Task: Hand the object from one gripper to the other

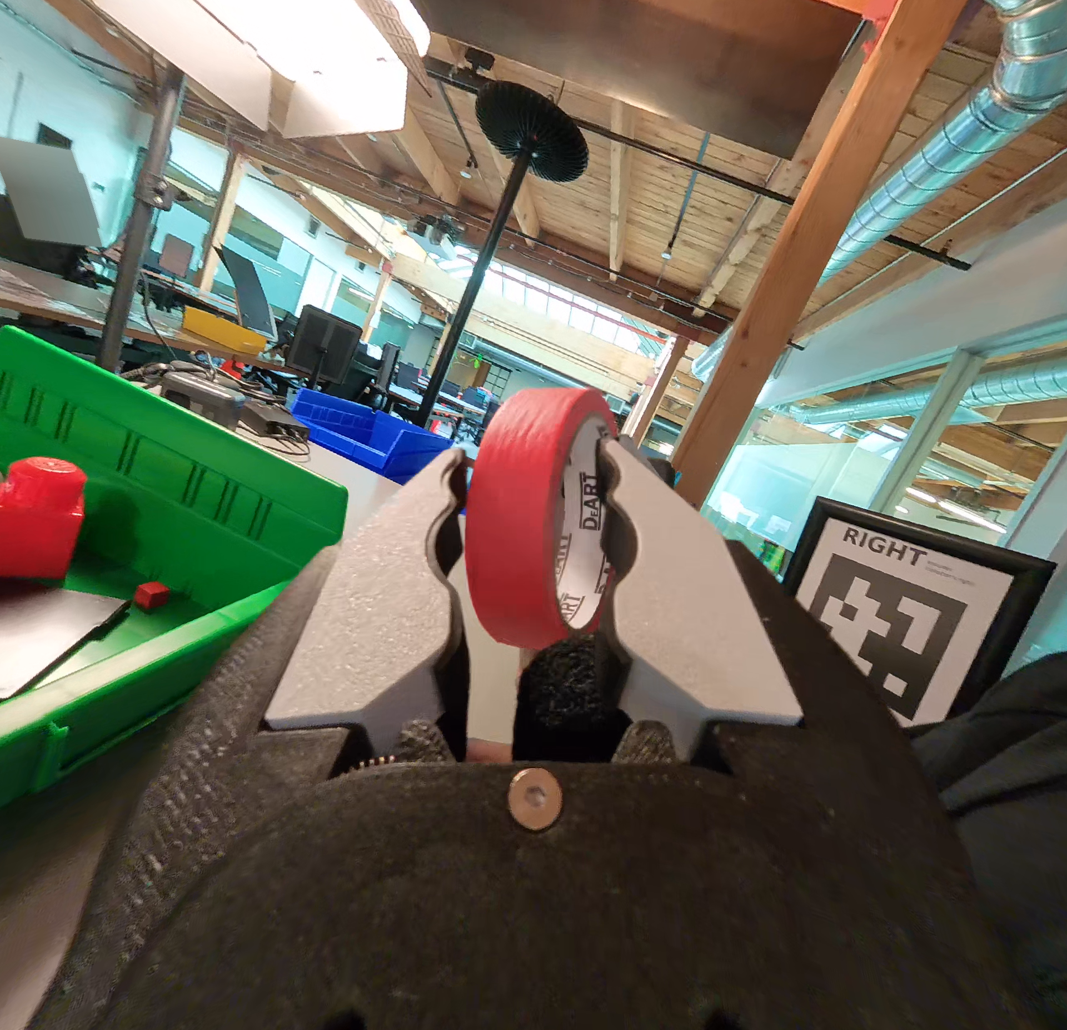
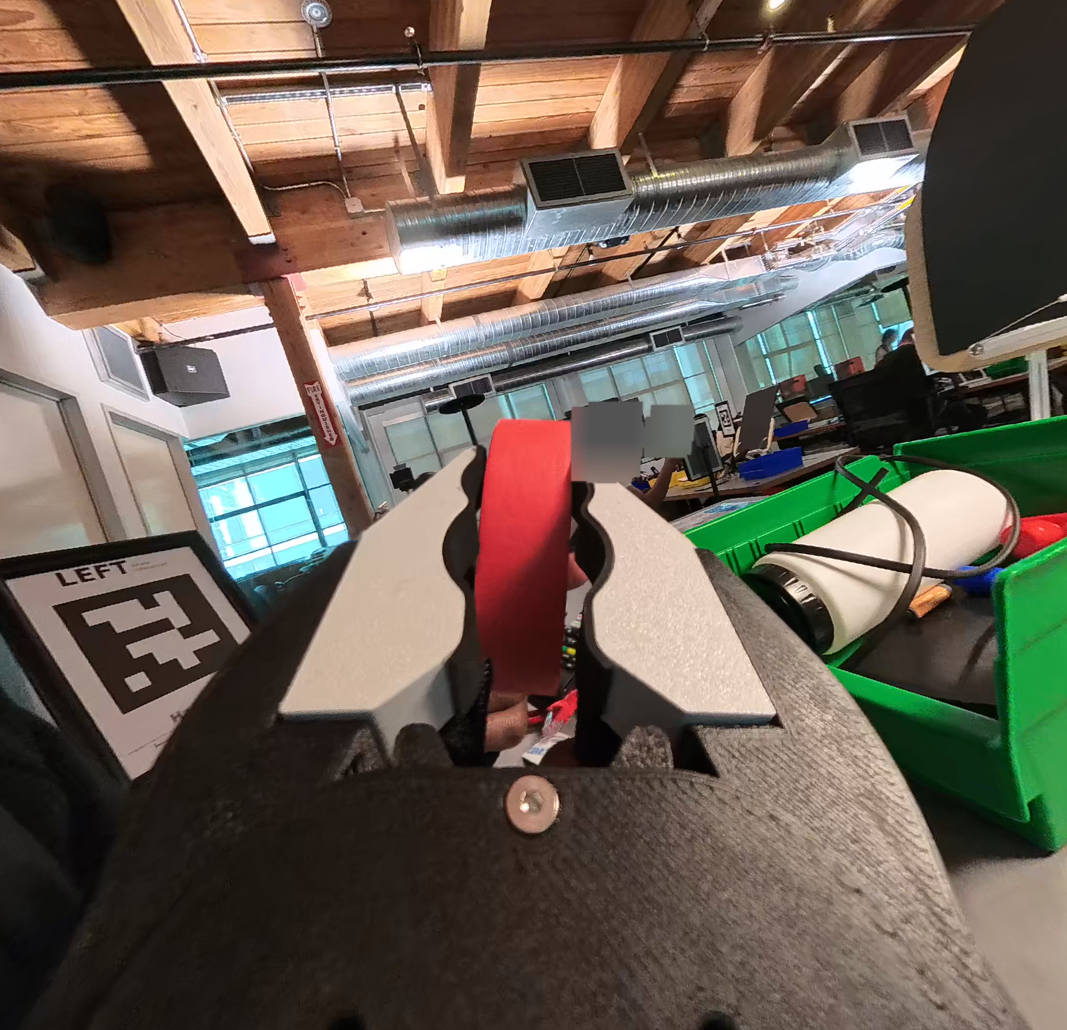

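Standing on edge, red tape roll (image 1: pixel 519 517) (image 2: pixel 522 552) sits between both grippers' ribbed grey jaws: left gripper (image 1: pixel 534 471) slightly apart, right gripper (image 2: pixel 528 471) seemingly pinching; contact unclear.

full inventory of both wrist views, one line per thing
tape roll: 1, red, on edge between both grippers' fingers
bins: at least 2, green, one beside each gripper
blue bin: 1, behind the green bin, left view
block: 1, red, in the left view's green bin
cylinder: 1, white, black cap, in the right view's green bin
cable: 1, black, looped over the cylinder
marker frames: 2, black-framed, one per view
left gripper: grey fingers, black body
right gripper: grey fingers, black body
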{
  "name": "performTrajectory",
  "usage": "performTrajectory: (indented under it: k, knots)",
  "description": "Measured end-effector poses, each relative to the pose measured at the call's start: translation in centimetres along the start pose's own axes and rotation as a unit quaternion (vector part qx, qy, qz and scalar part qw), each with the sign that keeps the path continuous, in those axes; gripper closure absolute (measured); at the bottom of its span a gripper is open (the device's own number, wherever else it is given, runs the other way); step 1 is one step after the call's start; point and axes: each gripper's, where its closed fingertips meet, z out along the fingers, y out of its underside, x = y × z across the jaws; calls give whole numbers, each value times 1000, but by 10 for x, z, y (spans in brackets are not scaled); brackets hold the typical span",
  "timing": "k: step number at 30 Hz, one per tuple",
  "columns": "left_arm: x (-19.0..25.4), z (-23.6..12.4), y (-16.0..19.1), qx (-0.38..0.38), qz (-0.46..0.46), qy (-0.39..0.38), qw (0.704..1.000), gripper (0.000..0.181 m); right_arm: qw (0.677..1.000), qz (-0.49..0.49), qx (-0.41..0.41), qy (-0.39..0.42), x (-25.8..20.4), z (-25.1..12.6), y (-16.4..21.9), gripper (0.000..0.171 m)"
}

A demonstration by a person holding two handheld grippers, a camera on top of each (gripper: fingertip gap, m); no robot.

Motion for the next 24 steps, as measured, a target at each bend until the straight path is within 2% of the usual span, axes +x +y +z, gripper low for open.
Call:
performTrajectory:
  k: [2, 5, 8, 14, 19, 22, 24]
  knots:
    - [1, -2, -6, 16, 6, 2, 1000, 133, 1000, 1, 1, 3, 2, -1, -1, 143]
    - [4, -3, -4, 13, -2, 14, 1000, 148, 1000, 17, -8, -17, -3, 1, 3, 143]
    - [3, -3, -3, 9, -7, 15, 1000, 149, 1000, 19, -7, -17, -3, 1, 2, 143]
    - [9, 0, 0, 0, 6, 20, 1000, 128, 999, 26, -28, -35, -8, 4, 10, 143]
    - [19, 0, 12, -37, 5, 56, 998, 149, 997, 38, -33, -56, -14, 5, 13, 143]
    - [16, -1, 10, -33, 2, 50, 998, 151, 999, 34, -25, -29, -6, 5, 11, 140]
    - [12, -4, -1, -4, 7, 39, 999, 151, 998, 43, -29, -32, -6, 6, 12, 131]
